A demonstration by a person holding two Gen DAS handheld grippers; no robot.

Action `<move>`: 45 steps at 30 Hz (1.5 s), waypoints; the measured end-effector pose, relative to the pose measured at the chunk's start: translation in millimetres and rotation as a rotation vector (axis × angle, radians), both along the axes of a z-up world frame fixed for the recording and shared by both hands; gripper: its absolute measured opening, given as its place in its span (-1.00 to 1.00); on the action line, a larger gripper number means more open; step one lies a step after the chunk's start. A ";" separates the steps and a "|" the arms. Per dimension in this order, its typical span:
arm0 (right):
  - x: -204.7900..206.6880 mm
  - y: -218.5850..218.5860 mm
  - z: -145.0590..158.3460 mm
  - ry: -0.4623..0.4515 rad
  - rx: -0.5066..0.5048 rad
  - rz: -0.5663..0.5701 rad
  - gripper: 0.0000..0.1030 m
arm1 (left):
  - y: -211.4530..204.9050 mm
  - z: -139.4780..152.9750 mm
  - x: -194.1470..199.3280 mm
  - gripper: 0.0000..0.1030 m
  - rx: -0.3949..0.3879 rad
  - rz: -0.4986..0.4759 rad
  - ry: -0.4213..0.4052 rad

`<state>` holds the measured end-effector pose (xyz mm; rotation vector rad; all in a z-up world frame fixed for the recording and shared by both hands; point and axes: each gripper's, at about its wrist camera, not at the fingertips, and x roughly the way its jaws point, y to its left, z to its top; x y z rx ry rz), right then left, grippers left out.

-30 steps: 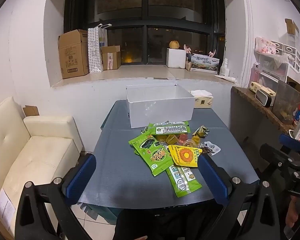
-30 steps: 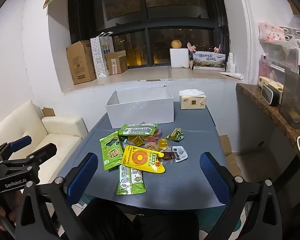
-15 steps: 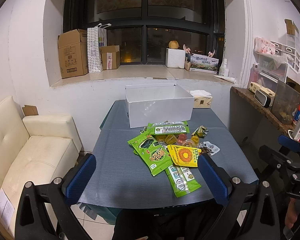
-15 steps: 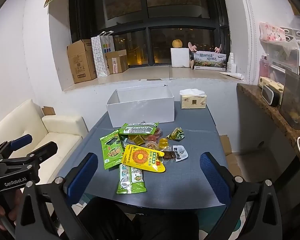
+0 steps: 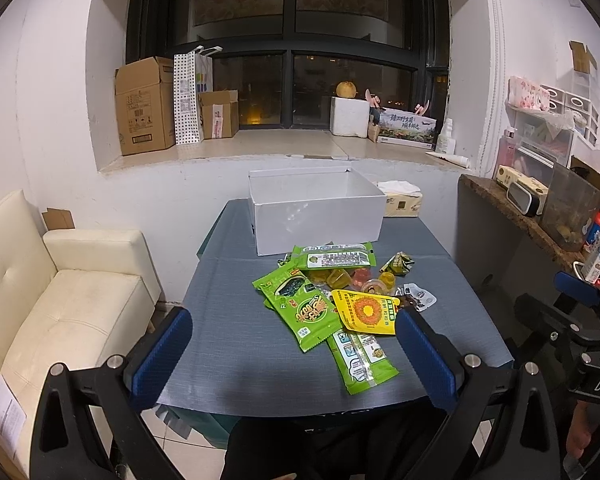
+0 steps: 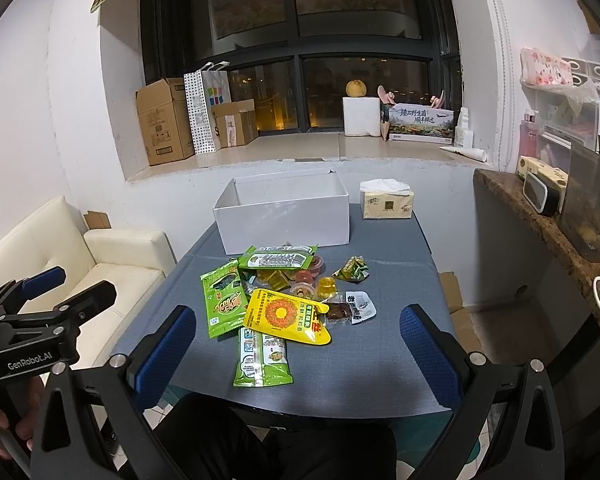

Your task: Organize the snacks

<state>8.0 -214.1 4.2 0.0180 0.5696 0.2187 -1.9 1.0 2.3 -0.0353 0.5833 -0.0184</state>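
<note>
A pile of snacks lies mid-table: a yellow sunflower pouch (image 5: 365,312) (image 6: 286,316), green packets (image 5: 300,304) (image 6: 223,300), another green packet (image 5: 360,358) (image 6: 263,356), jelly cups (image 5: 358,278) (image 6: 320,282) and small wrapped sweets. An open white box (image 5: 316,220) (image 6: 284,216) stands behind the pile. My left gripper (image 5: 296,354) is open and empty, held above the table's near edge. My right gripper (image 6: 298,354) is open and empty, also short of the pile. Each gripper shows at the edge of the other's view.
The grey table (image 5: 228,344) (image 6: 392,364) holds a tissue pack (image 5: 402,202) (image 6: 386,202) beside the box. A cream sofa (image 5: 60,300) stands left. A cluttered stone counter (image 5: 540,224) runs along the right. Cardboard boxes (image 5: 144,110) sit on the window sill.
Both grippers have barely shifted; the views have drifted slightly. Nothing was grasped or moved on the table.
</note>
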 end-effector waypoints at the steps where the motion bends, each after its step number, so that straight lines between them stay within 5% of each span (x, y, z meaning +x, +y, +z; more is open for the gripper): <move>1: 0.1 -0.2 -0.2 0.000 0.001 0.001 1.00 | 0.0 -0.1 -0.2 1.00 -0.001 0.000 -0.001; 45: -1.1 0.8 -1.8 0.001 0.001 0.010 1.00 | 1.0 -0.1 -0.4 1.00 -0.011 -0.006 0.002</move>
